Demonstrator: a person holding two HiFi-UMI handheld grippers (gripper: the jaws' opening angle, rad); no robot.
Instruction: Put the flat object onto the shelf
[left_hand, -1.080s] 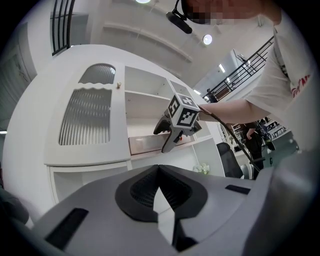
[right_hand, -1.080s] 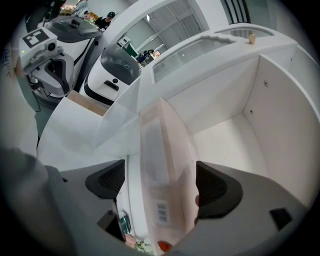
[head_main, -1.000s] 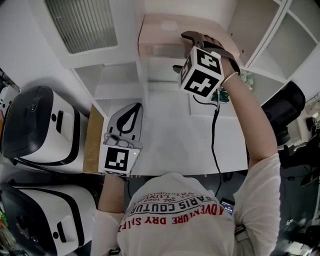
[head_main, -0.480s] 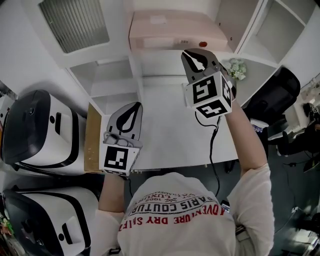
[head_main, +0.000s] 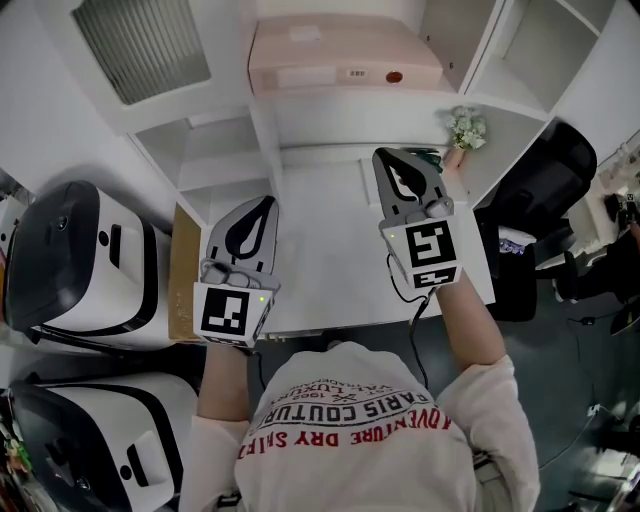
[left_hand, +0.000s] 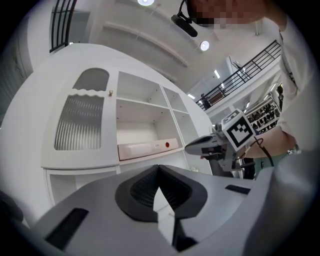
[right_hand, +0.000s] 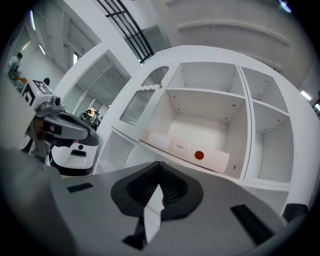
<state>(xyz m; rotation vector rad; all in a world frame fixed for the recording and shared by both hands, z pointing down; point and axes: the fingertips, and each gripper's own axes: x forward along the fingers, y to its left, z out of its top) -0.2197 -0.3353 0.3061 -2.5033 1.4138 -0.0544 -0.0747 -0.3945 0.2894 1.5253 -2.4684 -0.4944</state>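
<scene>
right hand-held gripper has backed away from the shelf, jaws pressed together on nothing; flat box lies on the shelf. placement looks done.

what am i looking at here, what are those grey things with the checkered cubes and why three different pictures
No robot: a person holds a two-jaw tool in each hand, the left gripper and the right gripper; the cubes belong to them. One picture looks down from the person's head, the other two from a camera on each gripper. Both grippers are shut, holding nothing. The flat pink box lies on the white shelf unit, beyond the white table.
</scene>
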